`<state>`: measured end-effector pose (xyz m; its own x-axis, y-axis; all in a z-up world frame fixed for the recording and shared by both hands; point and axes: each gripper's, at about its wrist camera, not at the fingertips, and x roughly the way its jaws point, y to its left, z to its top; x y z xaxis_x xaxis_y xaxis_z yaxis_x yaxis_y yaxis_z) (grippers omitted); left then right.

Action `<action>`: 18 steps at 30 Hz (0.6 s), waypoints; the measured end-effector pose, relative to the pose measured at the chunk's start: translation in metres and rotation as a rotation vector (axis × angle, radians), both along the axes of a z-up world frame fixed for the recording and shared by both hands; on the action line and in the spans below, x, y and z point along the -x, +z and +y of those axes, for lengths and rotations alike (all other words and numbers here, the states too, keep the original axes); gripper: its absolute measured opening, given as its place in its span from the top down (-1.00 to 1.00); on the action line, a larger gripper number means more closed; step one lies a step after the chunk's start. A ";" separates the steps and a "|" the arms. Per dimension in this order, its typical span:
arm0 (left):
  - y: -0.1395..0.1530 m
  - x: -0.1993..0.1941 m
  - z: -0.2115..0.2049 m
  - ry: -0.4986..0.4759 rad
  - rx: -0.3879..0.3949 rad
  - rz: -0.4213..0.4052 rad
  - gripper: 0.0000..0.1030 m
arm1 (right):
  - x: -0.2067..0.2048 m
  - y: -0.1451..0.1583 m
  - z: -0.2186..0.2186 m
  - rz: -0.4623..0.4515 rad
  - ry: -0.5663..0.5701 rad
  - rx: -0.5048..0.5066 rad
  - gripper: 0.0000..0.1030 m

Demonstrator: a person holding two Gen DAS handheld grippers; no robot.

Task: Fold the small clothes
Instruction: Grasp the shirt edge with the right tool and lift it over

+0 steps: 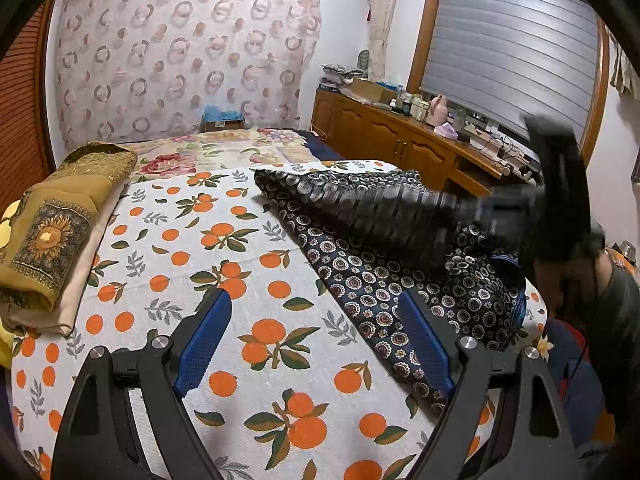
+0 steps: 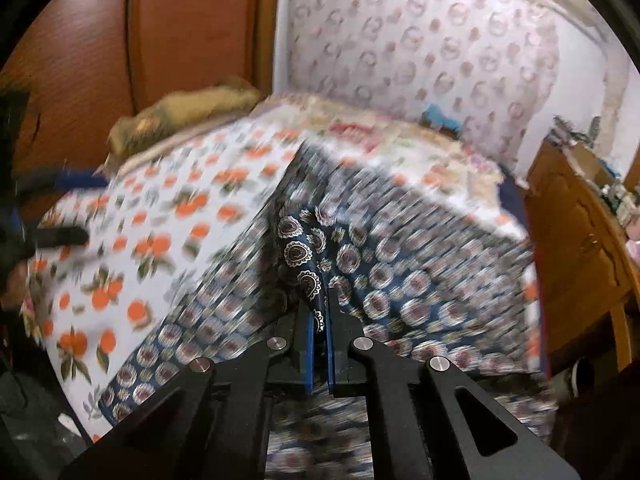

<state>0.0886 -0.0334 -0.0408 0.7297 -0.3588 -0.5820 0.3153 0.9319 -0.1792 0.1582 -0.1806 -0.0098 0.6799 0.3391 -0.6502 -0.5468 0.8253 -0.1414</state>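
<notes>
Left gripper (image 1: 316, 340), black frame with blue ribbed pads: jaws spread wide, nothing between them, poised over the white tablecloth printed with oranges and green leaves (image 1: 224, 264). Its right pad sits over the near edge of the dark navy garment with a white-and-maroon medallion print (image 1: 384, 280).

Right gripper (image 2: 319, 320): blue pads pressed together, pinching a fold of the navy medallion garment (image 2: 304, 256). The pinched cloth rises as a tented peak from the pads. The surroundings in the right wrist view are motion-blurred; the left wrist view shows the right gripper (image 1: 516, 208) as a dark smear at the garment's right side, with a blurred band of cloth lifted toward it.

Garment position: on the right half of the orange-print cloth. In the left wrist view its long axis runs diagonally, from the near right edge of the surface toward the far centre; its left edge forms a straight line along that diagonal. The far end lies rumpled and raised.

Left edge of the surface: a folded mustard-brown textile with a sunflower panel (image 1: 60, 220), stacked on a folded beige cloth (image 1: 76, 300).

Beyond: a floral bedspread with pink blooms (image 1: 208, 152), then a cardboard box (image 1: 222, 124) holding something blue, not identifiable. Back wall covered by a sheer curtain with ring pattern (image 1: 180, 52). Right side: wooden cabinet run (image 1: 384, 136), top cluttered with small items; grey slatted blind in a wooden frame (image 1: 512, 48) above it.
</notes>
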 end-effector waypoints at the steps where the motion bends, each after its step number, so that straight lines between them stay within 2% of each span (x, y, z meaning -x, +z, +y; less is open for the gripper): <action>1: 0.000 0.000 0.000 -0.001 0.002 0.000 -0.66 | -0.006 0.010 -0.007 -0.018 -0.017 -0.007 0.92; 4: 0.000 0.000 -0.001 -0.003 0.002 0.002 -0.66 | -0.028 0.032 -0.023 -0.072 -0.074 0.014 0.92; 7: -0.001 0.000 -0.002 -0.005 -0.001 0.006 -0.66 | -0.062 0.046 -0.039 -0.077 -0.136 0.020 0.92; 16: -0.007 -0.005 -0.005 -0.014 -0.004 0.023 -0.66 | -0.157 0.048 -0.056 -0.090 -0.365 0.113 0.91; 18: -0.007 -0.007 -0.005 -0.015 -0.005 0.027 -0.66 | -0.166 0.046 -0.051 -0.089 -0.419 0.137 0.54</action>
